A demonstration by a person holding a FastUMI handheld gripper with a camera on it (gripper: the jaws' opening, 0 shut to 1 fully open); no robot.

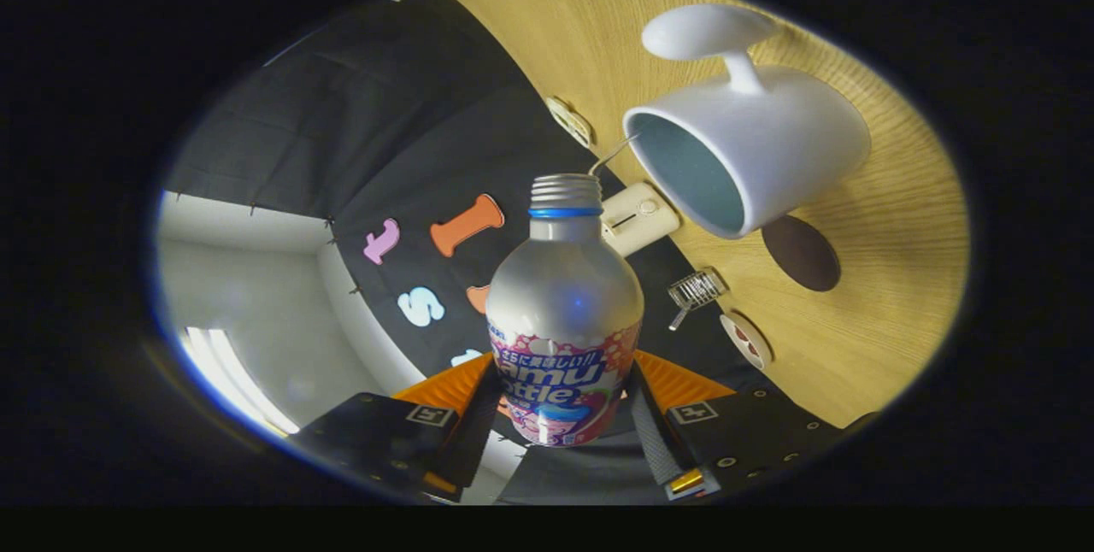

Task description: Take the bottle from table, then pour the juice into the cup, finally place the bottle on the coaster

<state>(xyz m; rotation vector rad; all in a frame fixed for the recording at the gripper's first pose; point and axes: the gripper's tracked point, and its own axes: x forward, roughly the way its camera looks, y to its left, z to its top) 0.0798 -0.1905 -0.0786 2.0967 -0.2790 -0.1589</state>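
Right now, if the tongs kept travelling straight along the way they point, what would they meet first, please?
The tongs are shut on the bottle, whose open neck leads. Straight ahead lies the white socket block at the table's edge; the cup sits off to one side. Depth is unclear, so this is tentative.

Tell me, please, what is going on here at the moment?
A hand-held gripper is shut on a silver metal bottle with a colourful label, tilted over toward a white ceramic cup on the wooden table. The bottle's threaded neck is uncapped and sits just short of the cup's rim. A dark round coaster lies beside the cup.
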